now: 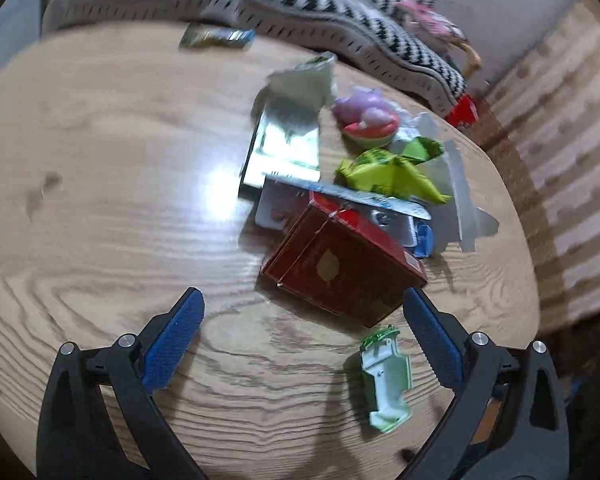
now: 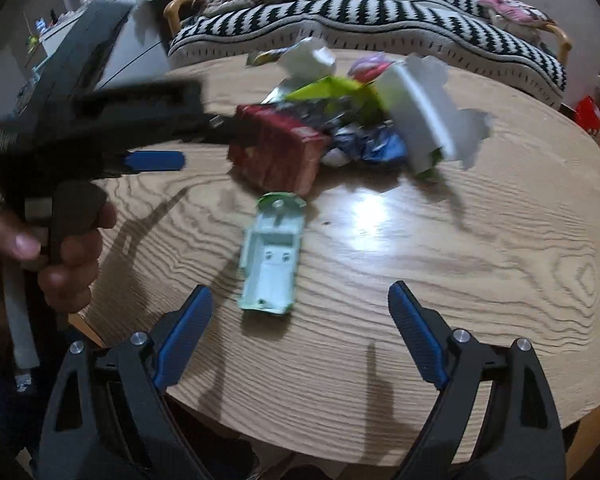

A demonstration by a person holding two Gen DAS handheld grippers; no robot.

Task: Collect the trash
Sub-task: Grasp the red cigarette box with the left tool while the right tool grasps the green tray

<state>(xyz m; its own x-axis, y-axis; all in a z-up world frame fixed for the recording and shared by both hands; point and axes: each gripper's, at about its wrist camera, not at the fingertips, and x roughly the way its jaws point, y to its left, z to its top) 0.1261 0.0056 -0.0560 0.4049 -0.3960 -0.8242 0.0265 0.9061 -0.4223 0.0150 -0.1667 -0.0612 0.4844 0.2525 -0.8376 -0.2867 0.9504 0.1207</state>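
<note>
Right wrist view: my right gripper [image 2: 300,316] hangs wide open, empty, above the pale green tray [image 2: 272,256]; rushing could knock it off the table [image 2: 500,260].

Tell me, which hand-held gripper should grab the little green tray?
Probably the right hand-held gripper. Its open jaws face the green tray, which lies just ahead. The left hand-held gripper is aimed at the red box.
</note>
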